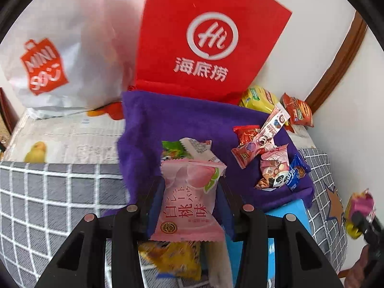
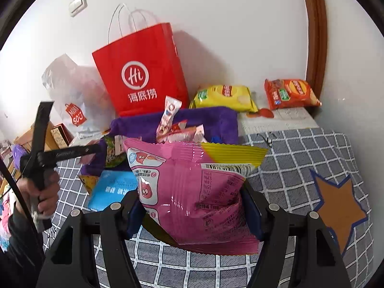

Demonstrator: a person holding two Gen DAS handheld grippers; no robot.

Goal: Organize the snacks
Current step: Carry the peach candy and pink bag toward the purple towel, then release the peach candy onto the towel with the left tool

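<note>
My left gripper (image 1: 189,187) is shut on a pale pink peach candy packet (image 1: 189,199), held upright over a purple cloth (image 1: 168,124). A green packet (image 1: 175,148) lies just behind it. Several small snacks (image 1: 264,153) are piled on the cloth's right side. My right gripper (image 2: 192,206) is shut on a pink and yellow snack bag (image 2: 194,192), lifted above the checked bedspread (image 2: 300,156). The same purple cloth (image 2: 211,120) lies beyond that bag. At the right edge of the left wrist view, the pink and yellow bag (image 1: 360,204) shows again.
A red paper bag (image 1: 206,43) and a white shopping bag (image 1: 60,55) stand against the wall. A yellow chip bag (image 2: 223,96) and a red chip bag (image 2: 291,93) lie to the right of the red bag. A blue pack (image 2: 112,187) sticks out from under the cloth. A hand (image 2: 45,192) grips a black handle at the left.
</note>
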